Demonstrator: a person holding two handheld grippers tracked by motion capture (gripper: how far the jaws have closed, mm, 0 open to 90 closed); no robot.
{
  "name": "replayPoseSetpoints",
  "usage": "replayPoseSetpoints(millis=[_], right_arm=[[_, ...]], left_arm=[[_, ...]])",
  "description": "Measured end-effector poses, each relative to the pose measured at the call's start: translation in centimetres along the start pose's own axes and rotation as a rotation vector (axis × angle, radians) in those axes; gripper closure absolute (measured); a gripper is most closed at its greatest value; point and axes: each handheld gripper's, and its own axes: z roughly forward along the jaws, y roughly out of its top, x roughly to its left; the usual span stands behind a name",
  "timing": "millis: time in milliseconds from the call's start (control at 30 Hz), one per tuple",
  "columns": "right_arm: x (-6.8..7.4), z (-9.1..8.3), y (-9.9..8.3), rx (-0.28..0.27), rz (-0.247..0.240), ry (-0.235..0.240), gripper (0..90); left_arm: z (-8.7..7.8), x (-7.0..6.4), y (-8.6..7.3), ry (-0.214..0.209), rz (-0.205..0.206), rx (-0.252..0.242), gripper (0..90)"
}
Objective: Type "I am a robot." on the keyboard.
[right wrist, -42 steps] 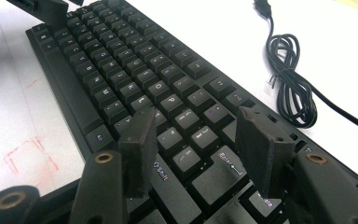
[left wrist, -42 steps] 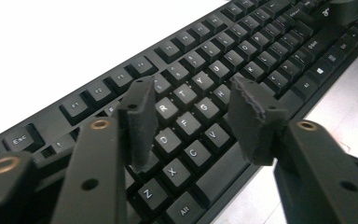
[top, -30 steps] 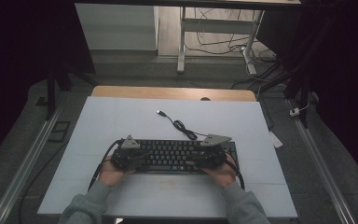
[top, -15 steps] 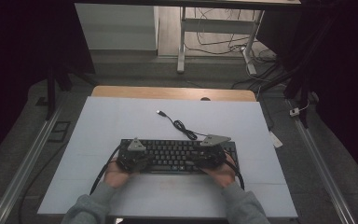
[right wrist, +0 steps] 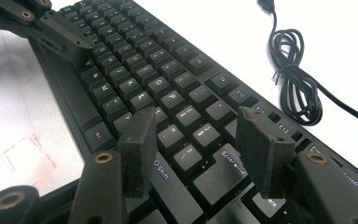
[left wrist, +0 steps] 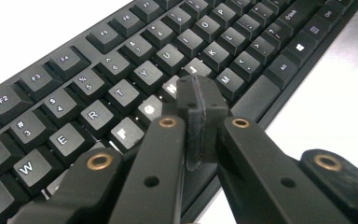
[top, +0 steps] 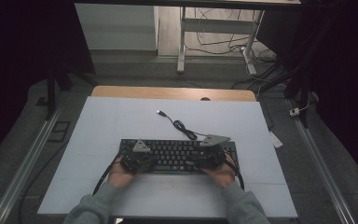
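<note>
Keyboard (top: 179, 156) lies flat on the white counter (top: 98, 121), near the front edge and about midway between the left and right edges. Over its left part the left gripper (left wrist: 199, 100) has its jaws pressed together, the tip down among the G, H and J keys. Over its right part the right gripper (right wrist: 200, 135) hovers with jaws apart above the Enter and Shift keys. Behind the keyboard's right half, a coiled black cable (top: 182, 127) runs toward the back edge, ending in a USB plug (top: 160, 112).
</note>
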Motion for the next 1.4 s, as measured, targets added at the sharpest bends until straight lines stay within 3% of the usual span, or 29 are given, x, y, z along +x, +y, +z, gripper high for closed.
replayPoseSetpoints(millis=[667, 933, 1033, 1133, 1233, 1400], right_arm=[[0.0, 0.0, 0.0, 0.002, 0.0, -0.002, 48.2], [0.0, 0.0, 0.0, 0.0, 0.0, -0.003, 48.2], [0.0, 0.0, 0.0, 0.0, 0.0, -0.002, 48.2], [0.1, 0.0, 0.0, 0.001, 0.001, -0.003, 48.2], [0.0, 0.0, 0.0, 0.001, 0.001, -0.002, 48.2], [0.1, 0.0, 0.0, 0.005, 0.001, -0.004, 48.1]], left_arm=[[0.5, 0.1, -0.2, 0.0, -0.008, 0.015, 88.3], [-1.1, 0.7, 0.0, 0.018, -0.028, -0.054, 87.5], [-1.9, 1.2, -0.1, 0.024, -0.048, -0.079, 80.2], [-2.7, 1.8, -0.2, 0.04, -0.079, -0.099, 67.4], [-3.3, 2.3, -0.5, 0.06, -0.105, -0.105, 53.0], [-4.0, 3.1, -0.8, 0.082, -0.138, -0.096, 39.7]])
